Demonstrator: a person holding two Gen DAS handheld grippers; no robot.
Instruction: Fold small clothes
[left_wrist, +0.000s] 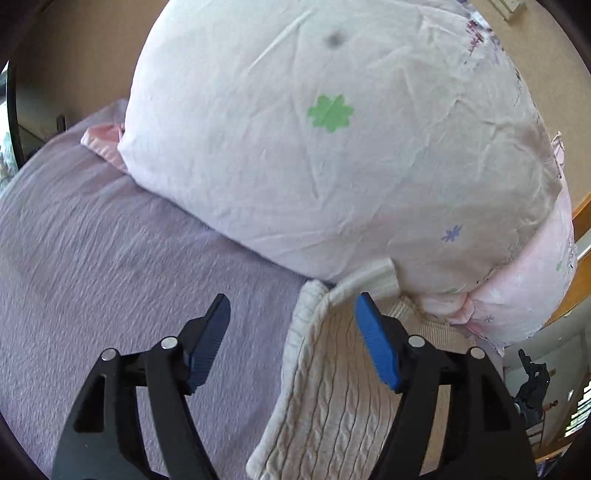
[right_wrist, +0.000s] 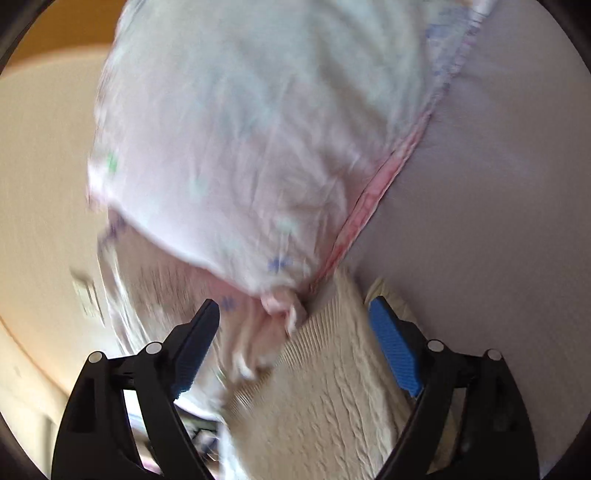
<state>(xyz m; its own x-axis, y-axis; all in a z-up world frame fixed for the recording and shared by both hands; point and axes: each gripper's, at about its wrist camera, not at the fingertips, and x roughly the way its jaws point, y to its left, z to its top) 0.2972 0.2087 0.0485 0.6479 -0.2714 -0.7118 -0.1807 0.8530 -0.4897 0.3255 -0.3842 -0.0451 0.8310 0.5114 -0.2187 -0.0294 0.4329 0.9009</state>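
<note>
Here, going left to right in the left wrist view, the ribbed lilac bed cover (left_wrist: 110, 236) fills the near left, the big white pillow with a green clover print and pink trim (left_wrist: 332, 147) lies across the middle, and the small cream cable-knit garment with a ribbed hem (left_wrist: 332, 387) lies at the lower right, its hem curled up against the pillow's corner. The left gripper (left_wrist: 291, 332) hangs with its jaws wide apart, holding nothing; one blue pad (left_wrist: 376, 343) sits over the knit and the other over bare cover.

In the right wrist view, which is smeared by motion, the right gripper (right_wrist: 295, 332) is likewise spread wide and empty. The pillow's knotted pink corner (right_wrist: 284, 306) and the knit's ribbed edge (right_wrist: 332, 369) both lie between its fingers.

The likely trouble is the crowding. If either gripper closes from here, it could catch pillow fabric along with the knit. The curled hem, pressed against the pillow, could also set a crooked fold unless it is first drawn clear and flattened.
</note>
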